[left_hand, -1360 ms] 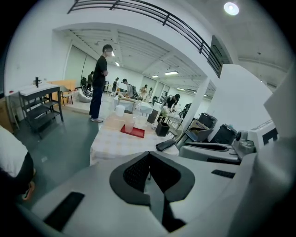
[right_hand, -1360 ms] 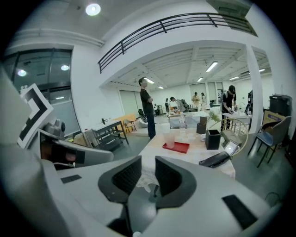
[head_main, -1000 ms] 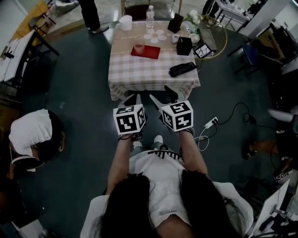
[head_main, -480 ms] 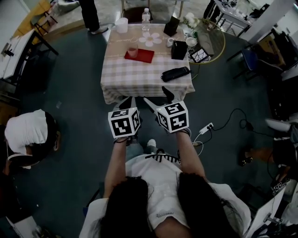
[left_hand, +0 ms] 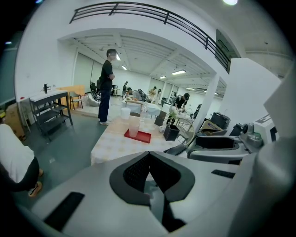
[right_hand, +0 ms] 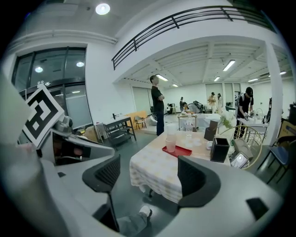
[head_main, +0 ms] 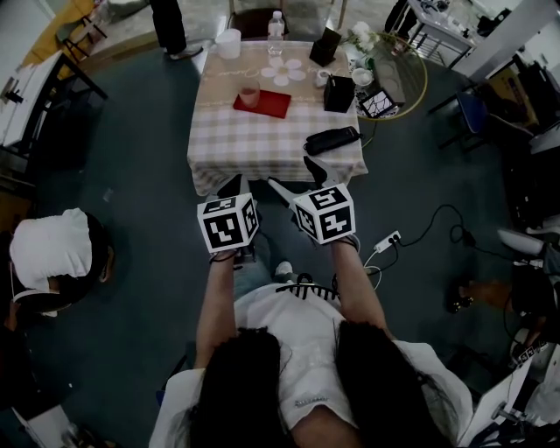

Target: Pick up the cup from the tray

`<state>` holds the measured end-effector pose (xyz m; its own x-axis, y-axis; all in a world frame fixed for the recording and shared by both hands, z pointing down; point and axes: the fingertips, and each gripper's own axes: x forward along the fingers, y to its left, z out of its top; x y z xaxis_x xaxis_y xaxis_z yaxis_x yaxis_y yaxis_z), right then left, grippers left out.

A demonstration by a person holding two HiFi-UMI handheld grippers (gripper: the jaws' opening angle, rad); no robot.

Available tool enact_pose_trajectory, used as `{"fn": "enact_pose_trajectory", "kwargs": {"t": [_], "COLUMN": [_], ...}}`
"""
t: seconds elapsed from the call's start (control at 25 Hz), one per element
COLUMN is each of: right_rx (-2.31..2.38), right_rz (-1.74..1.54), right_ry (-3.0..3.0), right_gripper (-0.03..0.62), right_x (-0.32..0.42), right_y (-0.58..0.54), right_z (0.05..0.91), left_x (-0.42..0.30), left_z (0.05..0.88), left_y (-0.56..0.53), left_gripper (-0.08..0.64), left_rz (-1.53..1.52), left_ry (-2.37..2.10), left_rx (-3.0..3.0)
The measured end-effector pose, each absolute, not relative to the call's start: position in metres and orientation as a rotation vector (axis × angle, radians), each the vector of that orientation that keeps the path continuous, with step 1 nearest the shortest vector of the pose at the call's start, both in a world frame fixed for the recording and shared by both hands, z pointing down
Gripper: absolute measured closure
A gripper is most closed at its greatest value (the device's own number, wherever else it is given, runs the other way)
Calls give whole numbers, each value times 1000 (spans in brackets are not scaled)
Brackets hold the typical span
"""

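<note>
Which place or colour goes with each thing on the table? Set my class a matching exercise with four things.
Things: 1 cup; 2 tray; 3 bottle; 4 black case.
Descriptions: A red; B at the far edge of the table; C standing on the tray; D near the table's near right corner.
Pairs: 1-C, 2-A, 3-B, 4-D.

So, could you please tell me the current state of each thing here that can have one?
cup: upright on the tray, untouched.
tray: flat on the table.
bottle: upright at the table's far edge.
left tongs: shut, empty.
right tongs: opening, nothing between them.
</note>
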<state>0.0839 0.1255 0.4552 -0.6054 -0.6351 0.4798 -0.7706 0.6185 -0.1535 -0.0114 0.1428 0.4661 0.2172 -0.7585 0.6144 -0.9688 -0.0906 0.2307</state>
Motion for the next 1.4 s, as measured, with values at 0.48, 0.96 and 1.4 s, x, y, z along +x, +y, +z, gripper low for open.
{"fn": "enact_pose_trajectory", "kwargs": {"t": [0.48,0.96,1.4], "right_rx": [1118,1176,1177], "right_rz": [455,482,495], "right_ry": [-2433,-2357,-2263], "right_gripper": [204,193,181], "right_x": [44,8,-22], "right_y": [32,-62,-123], "right_z": [457,461,485], "left_x": [-55,-96,-121], "left_z": [470,469,476], "left_y": [46,-53,-115], "left_gripper": [557,555,555], "left_rz": [443,499,547], "left_ry": [-1590,-1531,-1458], "left_rx": [1885,1926,1960]}}
